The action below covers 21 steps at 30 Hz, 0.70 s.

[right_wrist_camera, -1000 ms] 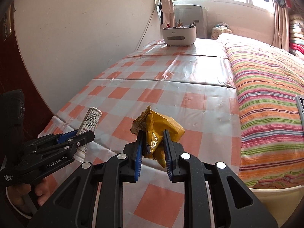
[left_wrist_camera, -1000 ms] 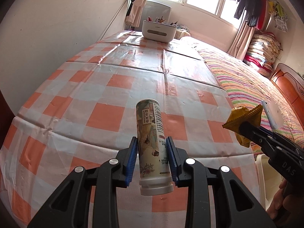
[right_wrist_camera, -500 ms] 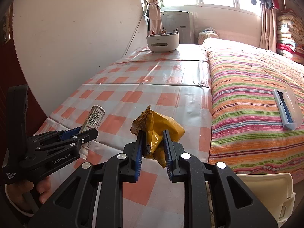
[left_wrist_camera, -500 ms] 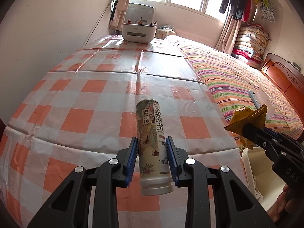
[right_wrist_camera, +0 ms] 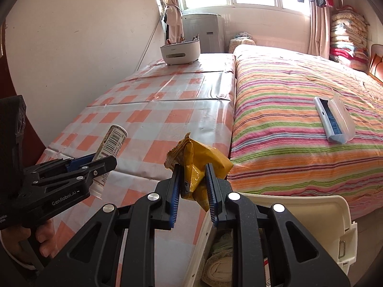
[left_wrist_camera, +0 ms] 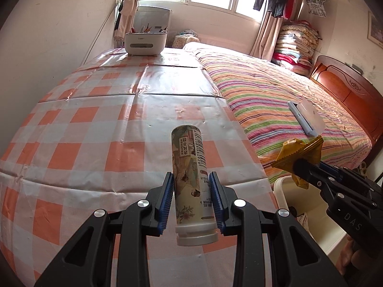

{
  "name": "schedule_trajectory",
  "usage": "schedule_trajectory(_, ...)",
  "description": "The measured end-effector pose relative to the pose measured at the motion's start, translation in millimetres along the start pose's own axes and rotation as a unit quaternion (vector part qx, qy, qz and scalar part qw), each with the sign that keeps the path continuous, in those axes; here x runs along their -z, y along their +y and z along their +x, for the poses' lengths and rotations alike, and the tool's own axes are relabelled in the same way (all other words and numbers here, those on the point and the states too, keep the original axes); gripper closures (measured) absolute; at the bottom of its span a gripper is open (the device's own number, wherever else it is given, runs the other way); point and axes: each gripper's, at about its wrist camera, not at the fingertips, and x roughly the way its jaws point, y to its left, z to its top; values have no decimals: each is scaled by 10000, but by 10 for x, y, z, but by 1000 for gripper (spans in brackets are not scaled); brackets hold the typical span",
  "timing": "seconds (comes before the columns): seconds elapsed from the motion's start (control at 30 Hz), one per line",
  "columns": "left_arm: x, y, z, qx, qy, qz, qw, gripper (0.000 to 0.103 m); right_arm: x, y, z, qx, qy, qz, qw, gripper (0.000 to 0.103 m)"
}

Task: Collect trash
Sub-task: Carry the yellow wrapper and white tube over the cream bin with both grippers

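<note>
Above the white bin [right_wrist_camera: 318, 217], right tongs [right_wrist_camera: 192, 186] pinch a yellow wrapper [right_wrist_camera: 203, 165]; left tongs [left_wrist_camera: 191, 198], just beside it, clamp a bottle [left_wrist_camera: 191, 179] (cap toward camera).

One bottle [left_wrist_camera: 191, 179], one yellow wrapper [right_wrist_camera: 203, 165], one bin [right_wrist_camera: 311, 215], two grippers [left_wrist_camera: 191, 191] [right_wrist_camera: 192, 186].

Slim cylindrical printed bottle with white cap [left_wrist_camera: 191, 179], held off the checked worktop, cap end nearest the camera, between blue-padded fingers [left_wrist_camera: 167, 198]. Crumpled yellow foil snack wrapper [right_wrist_camera: 201, 165], pinched likewise, above an open cream plastic bin [right_wrist_camera: 311, 205].
</note>
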Motion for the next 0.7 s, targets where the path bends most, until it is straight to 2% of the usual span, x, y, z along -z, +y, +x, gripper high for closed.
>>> schedule_trajectory(0.7,78,-698,-63,559,70,518,9971,73,209,-461,-303,477,-119,432,9979,82)
